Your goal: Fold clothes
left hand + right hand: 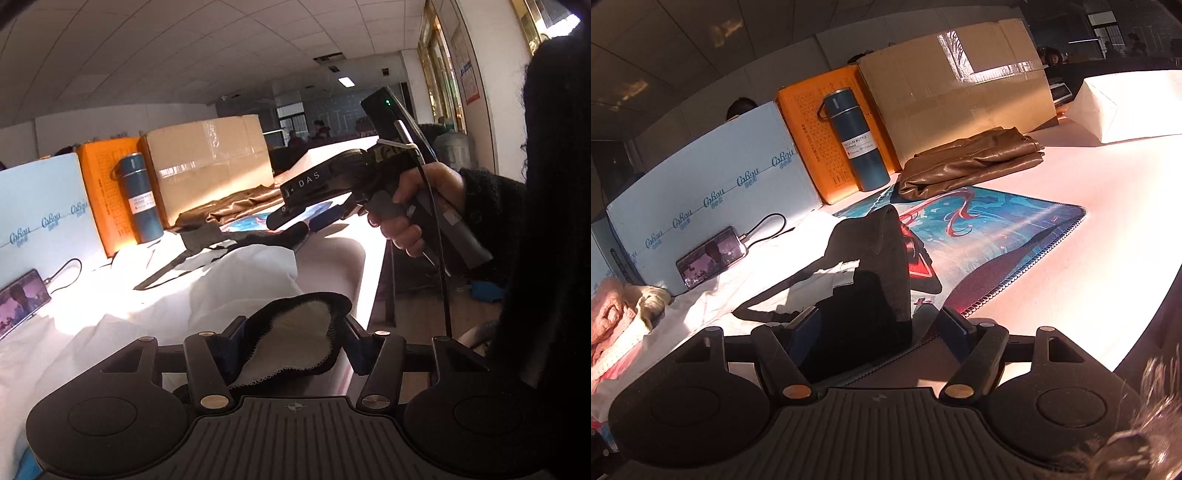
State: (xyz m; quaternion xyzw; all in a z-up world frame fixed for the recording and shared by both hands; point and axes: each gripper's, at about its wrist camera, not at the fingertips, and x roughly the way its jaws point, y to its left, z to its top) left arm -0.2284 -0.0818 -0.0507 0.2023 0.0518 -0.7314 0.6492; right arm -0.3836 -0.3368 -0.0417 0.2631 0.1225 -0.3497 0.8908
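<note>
A dark garment with a cream fleece lining [299, 332] lies across the white-covered table. In the left wrist view its lined end sits between the fingers of my left gripper [293, 332], whose jaws stand wide around it without pinching. In the right wrist view the same dark garment [875, 266] rises in a fold between the fingers of my right gripper [882, 325], also spread wide. The right gripper also shows in the left wrist view [295, 218], held by a hand above the far end of the garment.
A blue patterned mat [997, 236] lies under the garment. A folded brown leather jacket [971, 162], a teal bottle [855, 140], an orange box [809, 129], a cardboard box [956, 85], a pale blue box [709, 184] and a charging phone [711, 256] line the back. Pink knitwear [609, 317] is at left.
</note>
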